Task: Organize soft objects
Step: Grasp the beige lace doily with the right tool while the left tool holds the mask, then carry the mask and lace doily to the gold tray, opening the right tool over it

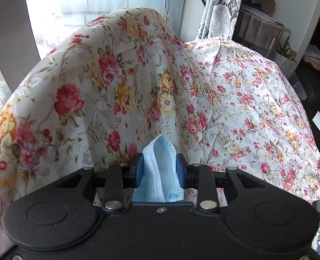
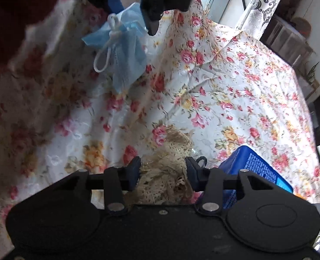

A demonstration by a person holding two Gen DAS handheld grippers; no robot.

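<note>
Over the floral bedspread [image 1: 235, 99], the left gripper [image 1: 159, 169] is clamped tight on a crumpled blue face mask [image 1: 160, 169], which hangs above the cloth with its white ear loop [image 2: 108, 49] dangling. Lower down, the right gripper [image 2: 163, 173] has its fingers against a bunched beige lace piece [image 2: 166, 173] lying on the bedspread, just beside a blue packet [image 2: 255, 171].
</note>
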